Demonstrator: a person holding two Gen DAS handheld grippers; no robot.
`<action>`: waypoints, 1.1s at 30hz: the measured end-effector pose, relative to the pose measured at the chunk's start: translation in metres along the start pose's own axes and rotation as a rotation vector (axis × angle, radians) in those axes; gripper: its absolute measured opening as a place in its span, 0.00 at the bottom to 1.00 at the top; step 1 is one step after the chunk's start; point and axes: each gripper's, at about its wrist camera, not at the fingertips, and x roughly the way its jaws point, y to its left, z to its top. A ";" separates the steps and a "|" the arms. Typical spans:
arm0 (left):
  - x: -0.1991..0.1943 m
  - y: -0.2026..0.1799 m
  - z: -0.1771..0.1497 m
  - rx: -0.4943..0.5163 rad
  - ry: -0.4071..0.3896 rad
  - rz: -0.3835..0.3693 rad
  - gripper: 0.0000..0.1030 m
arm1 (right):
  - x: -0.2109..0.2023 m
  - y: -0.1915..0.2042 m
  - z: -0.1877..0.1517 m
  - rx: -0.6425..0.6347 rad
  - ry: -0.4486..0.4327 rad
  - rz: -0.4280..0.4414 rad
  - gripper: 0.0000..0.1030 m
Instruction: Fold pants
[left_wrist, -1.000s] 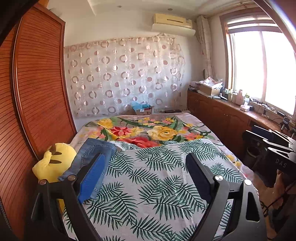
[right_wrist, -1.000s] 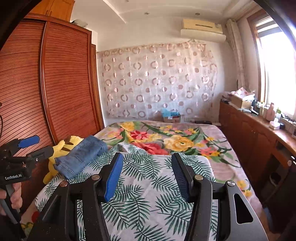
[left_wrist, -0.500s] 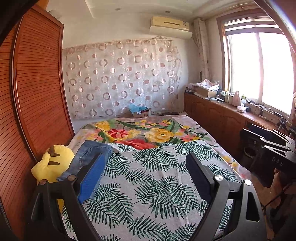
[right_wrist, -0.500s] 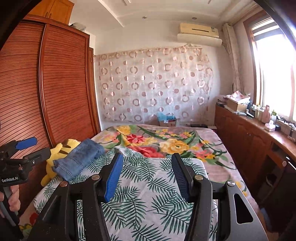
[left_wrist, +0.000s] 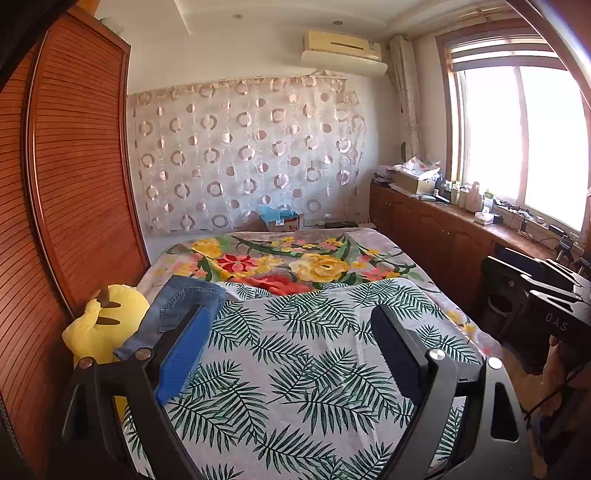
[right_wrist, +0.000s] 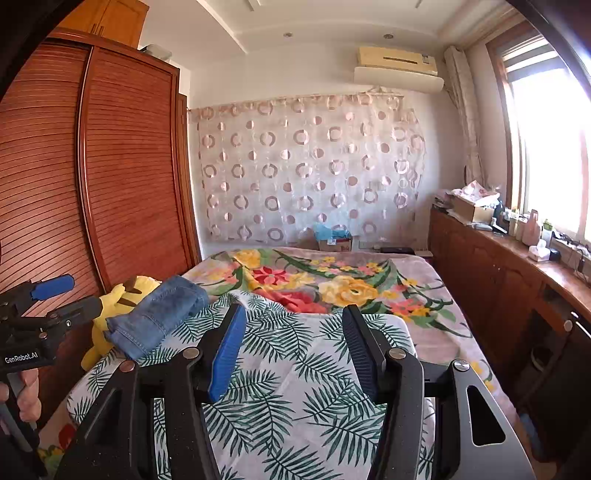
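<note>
Denim pants (left_wrist: 184, 310), blue, lie folded into a compact bundle at the left edge of the bed (left_wrist: 369, 251), resting on the palm-leaf print sheet (left_wrist: 295, 362) and against a yellow plush toy (left_wrist: 99, 321) at the bed's left side. Seen from the right wrist, the same pants (right_wrist: 159, 314) sit left of and beyond the right gripper (right_wrist: 293, 345), not touching it. Left gripper (left_wrist: 288, 339) is released: its 2 fingers stand wide apart over the leaf sheet with nothing between them; the blue pad of the left finger overlaps the near end of the pants in view, but contact cannot be confirmed. Right gripper is likewise released, jaws parted at a moderate width, empty, held above the sheet. Left gripper also appears at the left edge of the right wrist view (right_wrist: 55, 299), held by a hand (right_wrist: 22, 395). Beyond the leaf sheet lies a floral blanket (left_wrist: 317, 258). A louvred wooden wardrobe (right_wrist: 110, 177) stands left of the bed; a circle-patterned curtain (left_wrist: 243, 155) hangs on the far wall beneath an air conditioner (left_wrist: 343, 51). A cluttered wooden table (right_wrist: 517, 254) runs under the window (left_wrist: 524, 140) on the right.
</note>
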 end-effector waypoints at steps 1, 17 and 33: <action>0.000 0.000 0.000 -0.001 -0.001 0.001 0.87 | 0.000 0.000 0.000 0.001 0.001 0.001 0.55; 0.000 0.000 0.000 -0.001 0.000 0.000 0.87 | 0.001 -0.001 -0.002 0.002 -0.004 0.006 0.55; -0.001 -0.001 0.000 -0.002 -0.003 0.000 0.87 | 0.004 -0.003 0.000 -0.001 -0.010 0.009 0.55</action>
